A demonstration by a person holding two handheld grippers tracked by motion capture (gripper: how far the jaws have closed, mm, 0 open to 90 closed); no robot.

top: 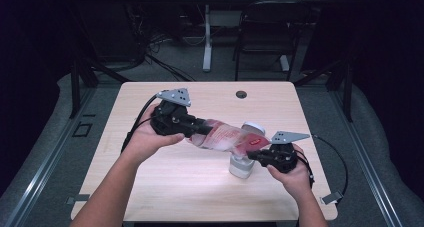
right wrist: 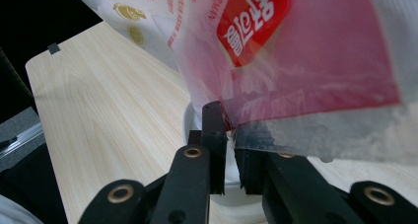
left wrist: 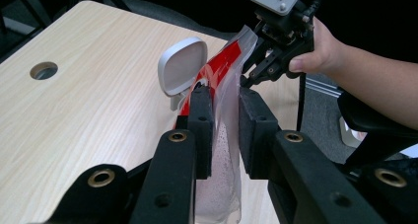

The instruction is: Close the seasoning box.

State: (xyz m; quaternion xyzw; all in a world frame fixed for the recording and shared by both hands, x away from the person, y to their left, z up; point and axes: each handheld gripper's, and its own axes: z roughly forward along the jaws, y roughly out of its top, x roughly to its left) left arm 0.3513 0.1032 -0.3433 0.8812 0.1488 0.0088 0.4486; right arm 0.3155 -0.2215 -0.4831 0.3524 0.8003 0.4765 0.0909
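Two tongs — left tongs (top: 202,128), right tongs (top: 252,156) — gripping plastic bag (top: 226,137), over white container (top: 241,166)

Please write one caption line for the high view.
Two hand-held tools, left and right, hold a red-and-clear plastic bag over a white container.

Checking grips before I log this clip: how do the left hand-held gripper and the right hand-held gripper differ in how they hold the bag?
The left hand-held gripper clamps the bag at its clear, white-filled end; the right hand-held gripper pinches the clear edge by the red label. In the high view the left sits farther up the table, and the right sits nearer, by the white container. Both are shut on the bag, holding it off the table.
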